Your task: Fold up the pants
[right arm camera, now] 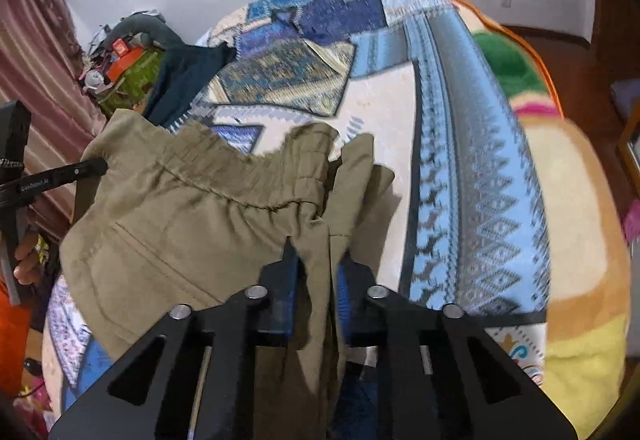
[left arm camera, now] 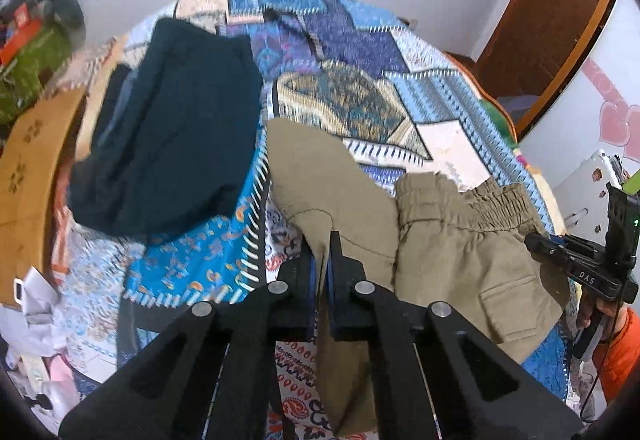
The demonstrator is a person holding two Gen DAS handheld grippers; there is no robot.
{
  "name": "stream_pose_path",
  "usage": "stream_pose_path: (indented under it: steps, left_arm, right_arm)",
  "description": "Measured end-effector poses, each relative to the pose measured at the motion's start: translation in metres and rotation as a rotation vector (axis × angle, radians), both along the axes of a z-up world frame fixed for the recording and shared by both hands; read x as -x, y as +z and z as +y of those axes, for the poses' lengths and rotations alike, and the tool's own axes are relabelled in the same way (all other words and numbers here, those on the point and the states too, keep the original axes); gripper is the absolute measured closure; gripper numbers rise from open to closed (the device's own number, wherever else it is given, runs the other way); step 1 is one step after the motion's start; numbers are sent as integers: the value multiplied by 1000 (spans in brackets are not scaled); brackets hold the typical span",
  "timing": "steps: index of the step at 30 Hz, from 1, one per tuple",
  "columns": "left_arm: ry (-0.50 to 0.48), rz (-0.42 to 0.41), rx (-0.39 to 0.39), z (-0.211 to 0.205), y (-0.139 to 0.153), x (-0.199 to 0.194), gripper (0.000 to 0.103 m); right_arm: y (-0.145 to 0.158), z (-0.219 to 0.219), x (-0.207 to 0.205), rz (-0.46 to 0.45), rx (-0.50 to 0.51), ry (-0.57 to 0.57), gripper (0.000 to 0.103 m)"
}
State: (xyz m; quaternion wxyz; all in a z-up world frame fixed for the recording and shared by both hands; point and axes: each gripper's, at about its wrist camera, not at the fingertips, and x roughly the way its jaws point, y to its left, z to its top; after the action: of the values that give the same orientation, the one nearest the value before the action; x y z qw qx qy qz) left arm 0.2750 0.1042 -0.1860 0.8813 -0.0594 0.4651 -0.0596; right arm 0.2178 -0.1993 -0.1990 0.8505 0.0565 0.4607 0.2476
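Khaki pants (left arm camera: 460, 248) hang bunched betw. the two grippers, above the patterned blue bedspread (left arm camera: 352, 51); the landmark for everything here is that bedspread.

Left gripper (left arm camera: 320, 244): jaws narrow, pinched on a khaki fold that runs up from betw. the blue pads and drapes down below them. Seen from the right wrist cam, the left gripper (right arm camera: 96, 165) tip meets the pants' (right arm camera: 192, 207) edge at their left side, near the elastic waistband (right arm camera: 240, 175).

Right gripper (right arm camera: 316, 252): jaws close together, clamped on khaki fabric that passes betw. them and hangs down. In the left wrist cam the right gripper (left arm camera: 536, 240) bites the waistband (left arm camera: 492, 195) end on the pants' right side; a back pocket flap (left arm camera: 508, 292) faces the cam.

Waistband sags in a curve betw. the two grips, over the bedspread's (right arm camera: 460, 143) pale middle. Whether any khaki touches the cover, can't tell.

Dark teal garment (left arm camera: 172, 135) lies flat on the bedspread's left part, apart from the pants. Wooden door (left arm camera: 560, 19) stands beyond the bedspread's right side.
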Motion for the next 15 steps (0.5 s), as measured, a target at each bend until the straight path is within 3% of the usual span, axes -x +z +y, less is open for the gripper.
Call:
stream_pose_path:
  steps: [15]
  left_arm:
    - [94,-216,-106,38,89,-4,100]
  right_arm:
    - [76,62,-28,-222,28,83,90]
